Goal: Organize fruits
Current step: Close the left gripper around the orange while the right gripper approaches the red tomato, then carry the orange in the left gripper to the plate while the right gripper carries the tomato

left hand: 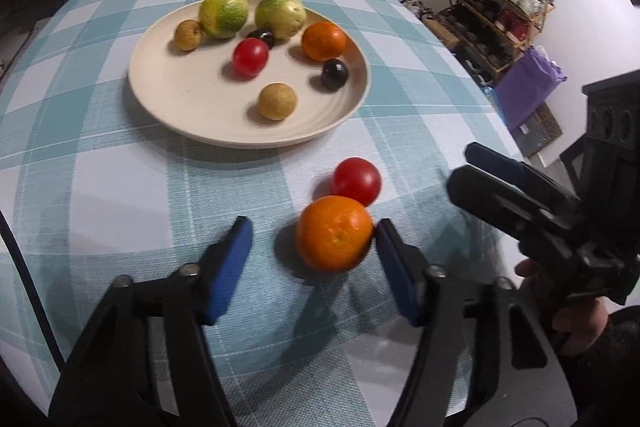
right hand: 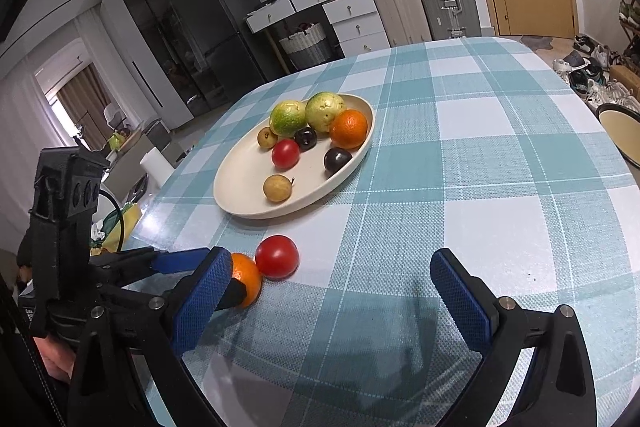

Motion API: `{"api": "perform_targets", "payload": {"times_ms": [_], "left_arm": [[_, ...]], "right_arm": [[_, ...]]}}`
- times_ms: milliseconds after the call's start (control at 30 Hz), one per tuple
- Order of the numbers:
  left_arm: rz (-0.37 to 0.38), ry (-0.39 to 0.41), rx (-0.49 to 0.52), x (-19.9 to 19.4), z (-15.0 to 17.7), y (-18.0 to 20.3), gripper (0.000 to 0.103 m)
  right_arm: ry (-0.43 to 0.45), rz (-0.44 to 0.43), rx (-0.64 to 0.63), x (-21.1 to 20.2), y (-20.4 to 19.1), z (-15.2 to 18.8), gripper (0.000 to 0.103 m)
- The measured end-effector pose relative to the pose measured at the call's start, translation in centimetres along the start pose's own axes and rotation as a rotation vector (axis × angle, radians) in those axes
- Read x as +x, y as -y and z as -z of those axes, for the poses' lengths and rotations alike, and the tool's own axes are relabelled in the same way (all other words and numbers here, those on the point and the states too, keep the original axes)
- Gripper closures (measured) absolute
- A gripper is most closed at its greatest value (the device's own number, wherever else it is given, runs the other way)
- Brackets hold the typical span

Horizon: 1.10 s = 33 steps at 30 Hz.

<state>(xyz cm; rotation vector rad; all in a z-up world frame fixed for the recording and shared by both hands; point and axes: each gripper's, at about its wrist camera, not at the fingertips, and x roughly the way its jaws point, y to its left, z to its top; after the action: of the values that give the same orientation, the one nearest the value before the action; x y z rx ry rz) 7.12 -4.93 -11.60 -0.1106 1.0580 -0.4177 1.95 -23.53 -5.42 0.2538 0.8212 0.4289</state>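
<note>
While the left gripper (left hand: 314,239) stands with its jaws spread wide, a loose orange (left hand: 334,233) sits on the checked tablecloth (left hand: 120,195) between the blue pads — the right-hand pad (left hand: 390,259) touching or all but touching its side, the left-hand pad well clear of it. Round in form, the orange has no long axis to record; a small dimple shows on its near face.

Item, loose tomato (left hand: 356,181): red, round, touching the orange on its far side, nearer the plate.

Item, cream plate (left hand: 176,95): round, lying beyond both loose fruits. Contents — two large green-yellow fruits (left hand: 223,14) at the far rim, side by side; a second orange (left hand: 323,41) at the right; a second tomato (left hand: 250,57) near the middle; two dark plums (left hand: 334,74), one partly hidden behind the tomato; two small tan fruits (left hand: 277,101), one near edge, one far left.

Item, right gripper (right hand: 332,287): jaws spread wide, nothing between them, hovering above bare cloth to the right of the loose pair. In the left wrist view its fingers appear almost edge-on, pointing toward the loose tomato.
</note>
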Motion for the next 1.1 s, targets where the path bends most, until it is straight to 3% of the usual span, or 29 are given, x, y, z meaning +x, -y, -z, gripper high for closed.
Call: {"api": "perform_targets", "payload": {"times_ms": [67, 433, 967, 1100], "left_arm": [[0.043, 0.006, 0.005, -0.1, 0.0, 0.1, 0.067], [0.093, 0.028, -0.036, -1.6, 0.0, -1.8, 0.068], [0.086, 0.093, -0.123, -5.3, 0.3, -7.5, 0.068], [0.085, 0.100, -0.138, -5.6, 0.3, -8.3, 0.068]], "right_arm": [[-0.002, -0.001, -0.001, 0.1, 0.0, 0.0, 0.002], [-0.031, -0.009, -0.009, 0.6, -0.6, 0.0, 0.002], [-0.115, -0.031, -0.060, 4.1, -3.9, -0.2, 0.002], [-0.128, -0.038, -0.077, 4.9, -4.7, -0.4, 0.009]]}}
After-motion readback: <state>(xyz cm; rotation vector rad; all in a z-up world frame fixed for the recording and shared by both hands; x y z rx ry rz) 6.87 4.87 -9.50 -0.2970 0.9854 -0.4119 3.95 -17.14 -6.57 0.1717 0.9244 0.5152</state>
